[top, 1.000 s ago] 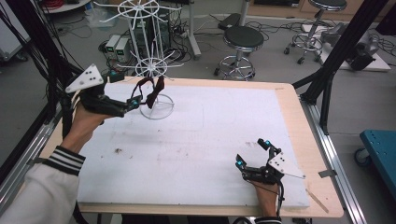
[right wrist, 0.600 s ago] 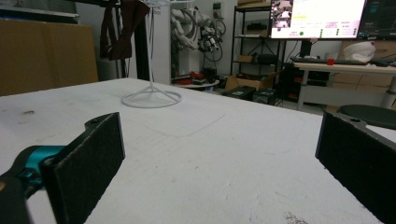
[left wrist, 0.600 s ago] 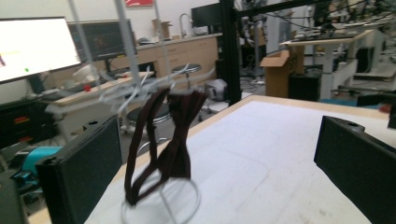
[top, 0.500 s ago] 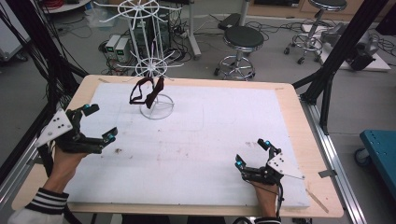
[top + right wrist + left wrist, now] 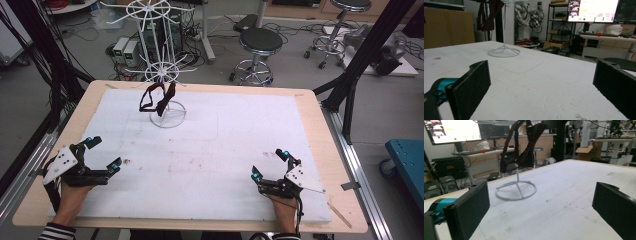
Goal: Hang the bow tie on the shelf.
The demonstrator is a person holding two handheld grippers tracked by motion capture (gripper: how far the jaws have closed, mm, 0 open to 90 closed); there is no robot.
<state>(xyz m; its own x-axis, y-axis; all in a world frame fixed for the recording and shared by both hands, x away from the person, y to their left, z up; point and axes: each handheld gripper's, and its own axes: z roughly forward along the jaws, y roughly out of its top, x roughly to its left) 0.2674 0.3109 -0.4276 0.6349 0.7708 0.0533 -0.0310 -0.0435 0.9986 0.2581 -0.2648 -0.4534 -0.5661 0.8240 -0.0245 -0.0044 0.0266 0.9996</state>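
Both my claws empty, jaws apart: left gripper [image 5: 102,159], right gripper [image 5: 270,165]. Dark strap [image 5: 156,98] hangs upright on the wire stand [image 5: 167,120], ahead of both, well apart; left nearer.

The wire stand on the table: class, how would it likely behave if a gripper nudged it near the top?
The stand would probably tip rather than slide: it is tall, on one thin post over a small ring base. It looks light, being open thin wire. The dark strap hanging from one side is limp, so it would likely swing and pull that way.
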